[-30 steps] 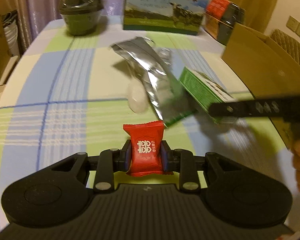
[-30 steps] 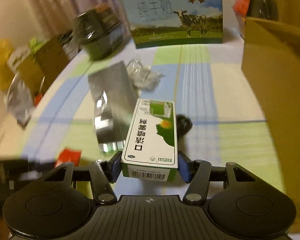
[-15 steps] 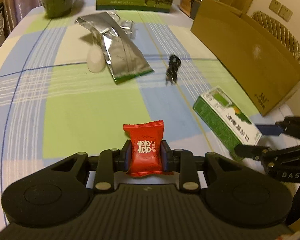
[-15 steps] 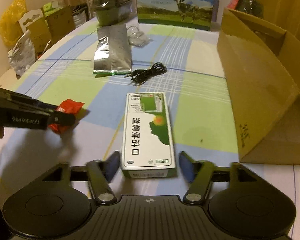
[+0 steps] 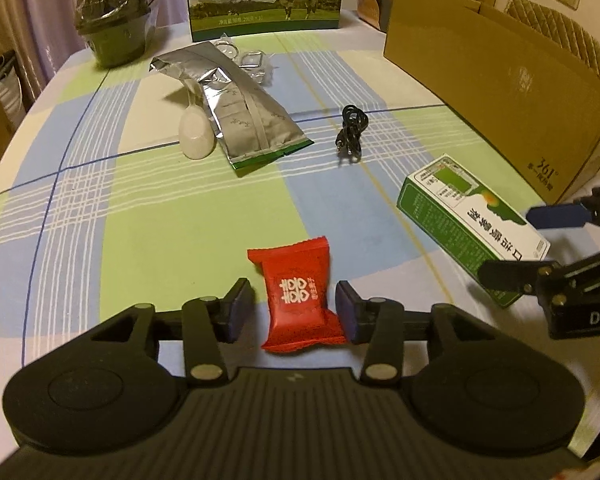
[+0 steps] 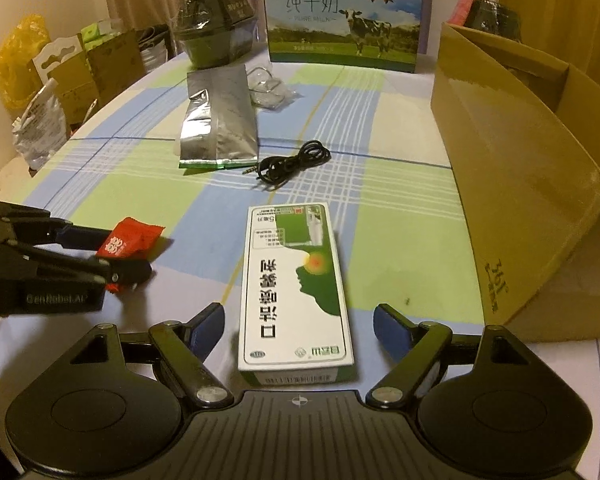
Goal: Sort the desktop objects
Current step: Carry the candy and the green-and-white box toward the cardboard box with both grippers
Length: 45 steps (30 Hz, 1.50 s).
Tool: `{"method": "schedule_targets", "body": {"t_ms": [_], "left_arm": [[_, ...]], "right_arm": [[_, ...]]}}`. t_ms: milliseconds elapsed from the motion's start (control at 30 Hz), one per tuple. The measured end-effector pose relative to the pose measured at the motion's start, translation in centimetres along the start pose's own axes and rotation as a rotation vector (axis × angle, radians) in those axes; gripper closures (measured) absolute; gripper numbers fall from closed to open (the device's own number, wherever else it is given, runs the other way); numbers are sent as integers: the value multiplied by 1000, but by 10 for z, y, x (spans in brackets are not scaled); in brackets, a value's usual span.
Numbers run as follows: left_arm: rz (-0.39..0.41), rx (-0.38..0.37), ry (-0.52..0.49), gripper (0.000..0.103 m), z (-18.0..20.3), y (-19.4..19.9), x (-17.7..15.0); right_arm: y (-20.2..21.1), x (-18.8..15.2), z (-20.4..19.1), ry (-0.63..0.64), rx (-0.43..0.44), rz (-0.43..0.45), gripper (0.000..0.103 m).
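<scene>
Nearest the left wrist camera, the left gripper (image 5: 296,306) stands with its jaws apart, and the red candy packet (image 5: 300,298) lies on the tablecloth (image 5: 160,240) between the blue pads; there is a gap on the left side, while on the right the wrapper's edge reaches the pad, and whether it touches cannot be told. Nearest the right wrist camera, the right gripper (image 6: 298,328) is likewise spread wide, and the green and white box (image 6: 296,284) lies flat on the cloth between its fingers with clear space on both sides. From that view the left gripper and the candy packet sit to the left of the box, apart from it. Farther out on the checked cloth lies a coiled black cable (image 6: 292,162), and just beside it to the left a silver foil pouch (image 6: 220,120) with a white spoon (image 5: 196,132) next to it. Behind the pouch is a bit of crumpled clear plastic (image 6: 266,88). Along the right side stands an open cardboard box (image 6: 520,168). At the far edge stand a milk carton case (image 6: 342,16) printed with a cow and a dark wrapped pot (image 6: 214,34).
</scene>
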<state>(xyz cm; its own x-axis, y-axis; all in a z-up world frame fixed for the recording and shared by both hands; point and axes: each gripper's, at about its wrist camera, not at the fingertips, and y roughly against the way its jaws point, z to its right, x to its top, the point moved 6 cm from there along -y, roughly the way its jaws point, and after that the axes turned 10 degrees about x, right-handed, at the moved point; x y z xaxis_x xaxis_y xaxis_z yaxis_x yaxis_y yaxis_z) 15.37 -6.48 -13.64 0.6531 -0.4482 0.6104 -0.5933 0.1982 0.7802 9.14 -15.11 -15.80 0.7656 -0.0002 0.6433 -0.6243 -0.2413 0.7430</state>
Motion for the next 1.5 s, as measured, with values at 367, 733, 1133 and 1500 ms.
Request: {"method": "schedule_targets", "body": {"t_ms": [367,733,1133,1500], "left_arm": [[22,22,18,78,4,3,-2],[26,0,12,80,6,6,-2],[37,-19,0,80,20,19,5],[55,-40,44,80,31,57,10]], "right_arm": [[-11,6,-2,33,6,22,25],[-15,4,-2,46,-9,3,50],[17,7,-5,13,-20,40,50],[60,12,-7,-3,-31,105,50]]}}
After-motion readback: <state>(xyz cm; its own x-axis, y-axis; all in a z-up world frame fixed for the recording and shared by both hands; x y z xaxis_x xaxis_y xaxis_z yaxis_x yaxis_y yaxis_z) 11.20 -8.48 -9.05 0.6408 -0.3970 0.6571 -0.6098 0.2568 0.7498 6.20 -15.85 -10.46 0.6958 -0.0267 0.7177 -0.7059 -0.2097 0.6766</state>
